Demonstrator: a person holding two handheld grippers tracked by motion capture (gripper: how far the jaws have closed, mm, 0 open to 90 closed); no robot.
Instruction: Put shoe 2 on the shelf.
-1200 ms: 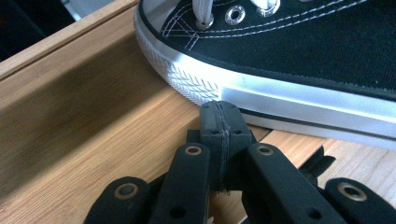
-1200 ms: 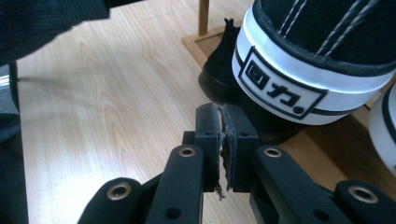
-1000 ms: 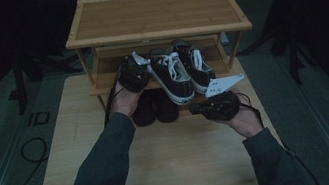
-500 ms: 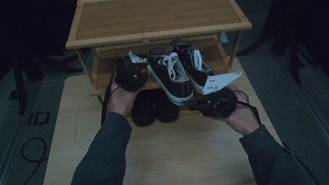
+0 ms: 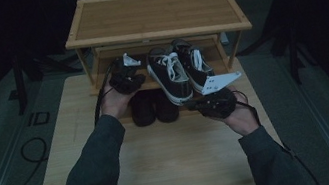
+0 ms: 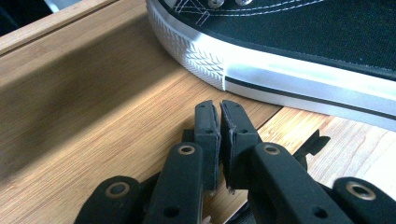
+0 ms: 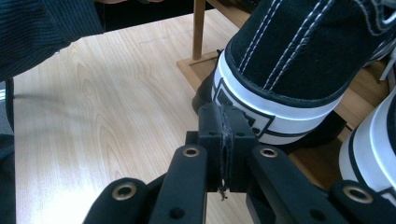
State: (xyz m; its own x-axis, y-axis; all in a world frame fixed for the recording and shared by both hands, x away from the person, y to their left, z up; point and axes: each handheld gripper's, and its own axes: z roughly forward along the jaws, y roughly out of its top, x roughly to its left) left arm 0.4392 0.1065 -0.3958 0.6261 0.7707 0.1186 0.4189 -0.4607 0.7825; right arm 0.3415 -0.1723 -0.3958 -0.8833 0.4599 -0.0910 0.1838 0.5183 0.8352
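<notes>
Left gripper (image 6: pixel 219 109): jaws all but together, slim gap, having just eased open slightly, nothing between them. Tip sits on the shelf board (image 6: pixel 93 116), just short of the left sneaker (image 6: pixel 299 51)'s toe rubber. Right gripper (image 7: pixel 226 116): clenched, empty, tip at that sneaker's heel (image 7: pixel 261 112), contact unclear. Second sneaker (image 5: pixel 195 67) sits just beyond it; dark shoes (image 5: pixel 154 107) below. Looks like nudging the pair square on the shelf. Next: push the heel inward, gently, so it doesn't tip off the edge.
</notes>
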